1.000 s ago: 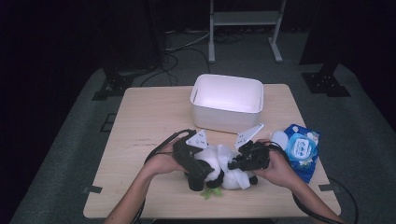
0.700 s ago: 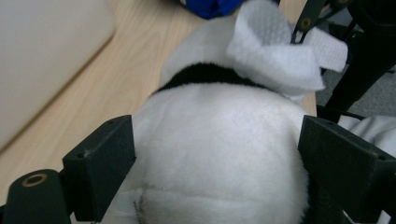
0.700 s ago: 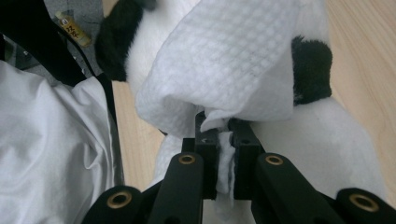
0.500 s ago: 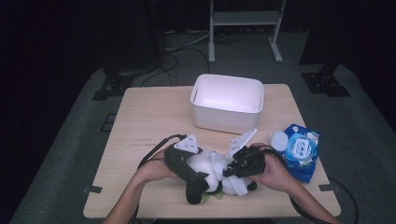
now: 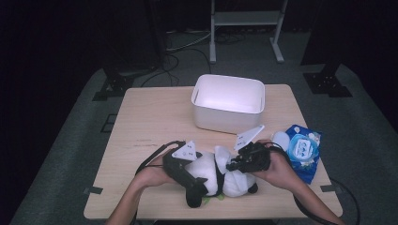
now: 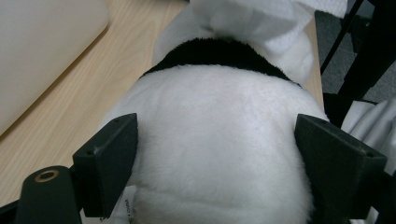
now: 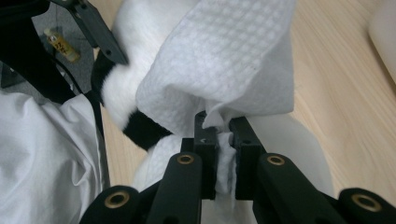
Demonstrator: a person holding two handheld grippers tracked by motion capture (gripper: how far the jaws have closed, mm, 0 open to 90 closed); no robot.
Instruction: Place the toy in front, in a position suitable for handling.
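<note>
1. the panda (image 5: 220,176) lies on its side at the near edge of the counter (image 5: 150,122), between the two hands.
2. the left gripper (image 5: 184,169) sits at the panda's left end. in the left gripper view its jaws stand wide apart, one on each side of the panda (image 6: 219,154)'s white body; both jaws lie against the fur, and whether they press in cannot be told.
3. the black band of the panda runs across the body beyond the left gripper's jaws, with the wipe (image 6: 261,21) lying past it.
4. the right gripper (image 5: 237,163) rests over the panda's right part, held by the right hand (image 5: 277,166).
5. in the right gripper view the jaws are closed on a fold of the wipe (image 7: 224,70); the rest of the wipe spreads forward over the panda (image 7: 126,93).
6. the bin (image 5: 228,102) stands on the far half of the counter, well apart from the panda.
7. the wipe pack (image 5: 302,150) lies at the right edge of the counter, just beside the right hand.
8. a white sleeve (image 7: 46,158) shows at the left of the right gripper view.
</note>
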